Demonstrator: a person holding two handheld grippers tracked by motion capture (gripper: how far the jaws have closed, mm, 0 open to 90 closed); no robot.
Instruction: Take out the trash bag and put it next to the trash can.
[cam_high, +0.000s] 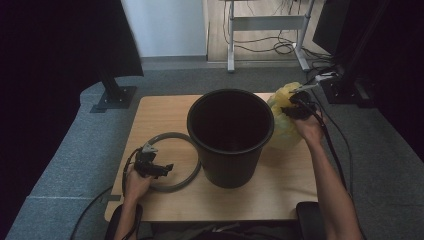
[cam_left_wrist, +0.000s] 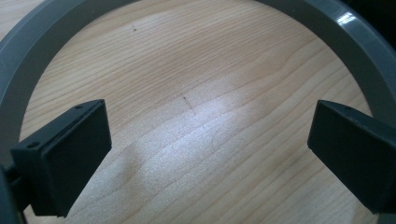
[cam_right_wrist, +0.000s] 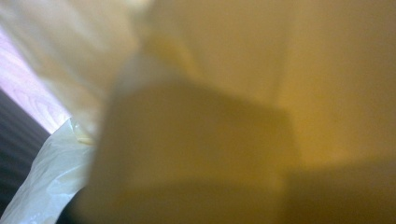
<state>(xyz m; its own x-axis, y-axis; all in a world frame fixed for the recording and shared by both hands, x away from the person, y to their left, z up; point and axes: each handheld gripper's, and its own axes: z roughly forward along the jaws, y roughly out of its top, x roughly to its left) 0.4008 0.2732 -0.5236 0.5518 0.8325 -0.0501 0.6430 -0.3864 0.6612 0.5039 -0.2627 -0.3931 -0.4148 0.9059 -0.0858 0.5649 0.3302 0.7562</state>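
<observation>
A pale wooden table (cam_high: 280, 185) stands on grey carpet (cam_high: 60, 165); beyond its far edge, a white metal frame (cam_high: 267, 22) with loose cables (cam_high: 280, 47). A black stand base (cam_high: 114, 97) sits off the far left corner.

Wooden table (cam_high: 280, 190) bears black bucket (cam_high: 230, 137), grey ring (cam_high: 187, 167), yellow bag (cam_high: 285, 127).

In the right gripper view the yellow bag (cam_right_wrist: 289, 79) presses so close that it is a blur, covering the right tool's jaws. In the high view the bucket (cam_high: 230, 135) hides part of the grey ring (cam_high: 172, 186) and of the bag (cam_high: 285, 125) near the table's far right corner.
</observation>
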